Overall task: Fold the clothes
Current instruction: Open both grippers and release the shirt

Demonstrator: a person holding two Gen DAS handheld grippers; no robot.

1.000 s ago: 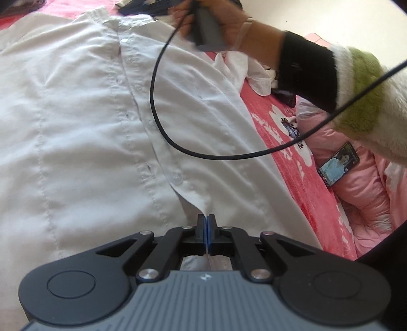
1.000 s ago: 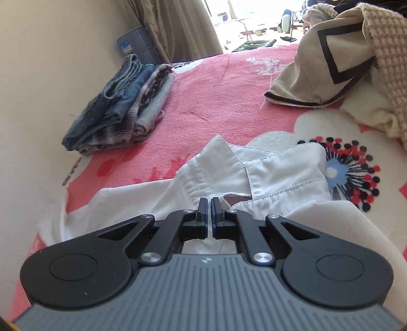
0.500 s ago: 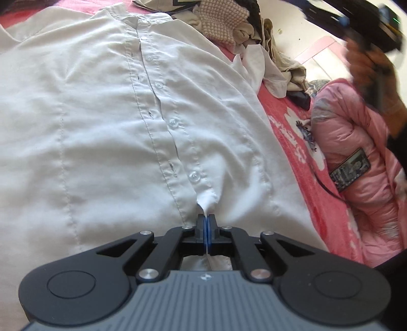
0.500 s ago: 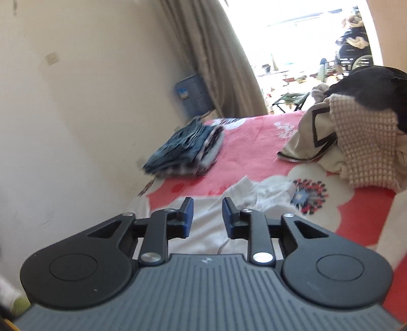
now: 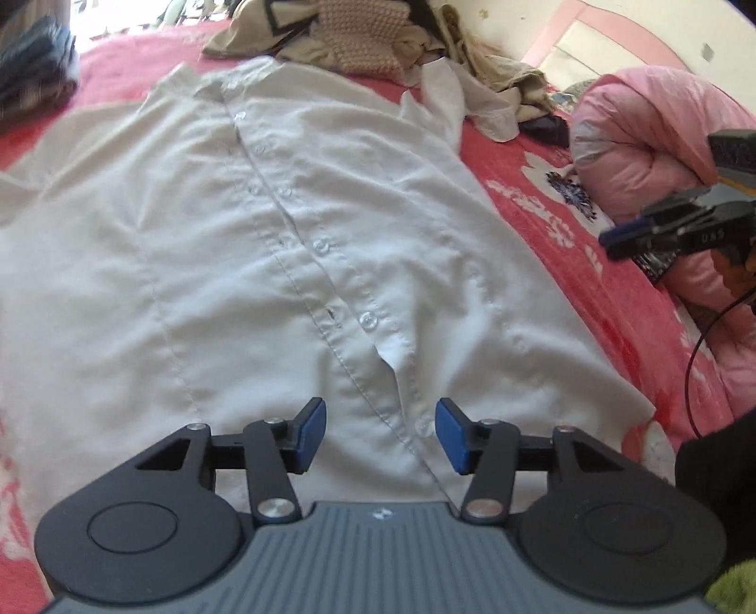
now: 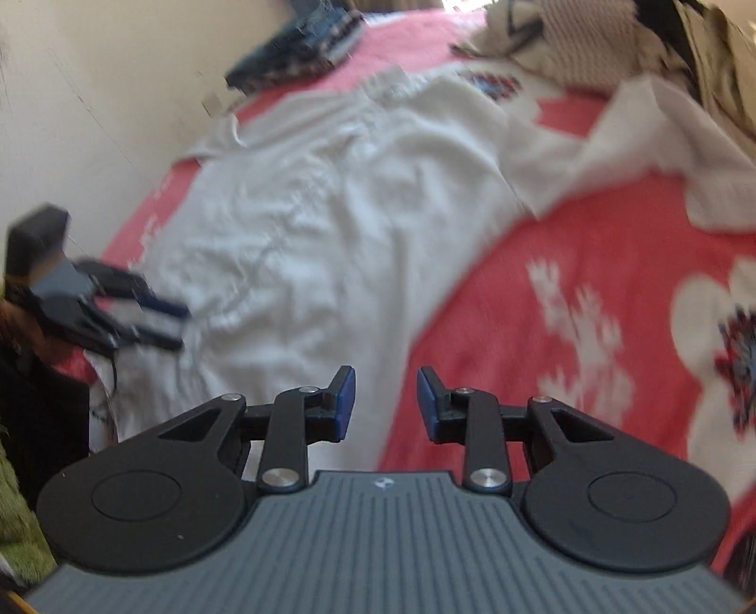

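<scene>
left view: shirt (image 5: 264, 264) flat on bed (image 5: 557, 236), buttons up, collar far; left tool (image 5: 380, 434) just opened, jaws apart over hem, nothing between
clutter: clothes pile (image 5: 378, 42) past collar, pink quilt (image 5: 652, 156) right; right tool (image 5: 628, 236) beside quilt, off shirt
right view: blurred; right tool (image 6: 385, 401) jaws parted, empty, over shirt (image 6: 330, 226) edge and bed (image 6: 590, 283)
only here: wall (image 6: 94, 85) left, folded jeans (image 6: 293, 52) beside it; left tool (image 6: 156, 321) over shirt hem
surface: red floral bedspread

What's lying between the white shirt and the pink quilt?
Only bare red floral bedspread between the white shirt and the pink quilt, seen in the left wrist view.
</scene>
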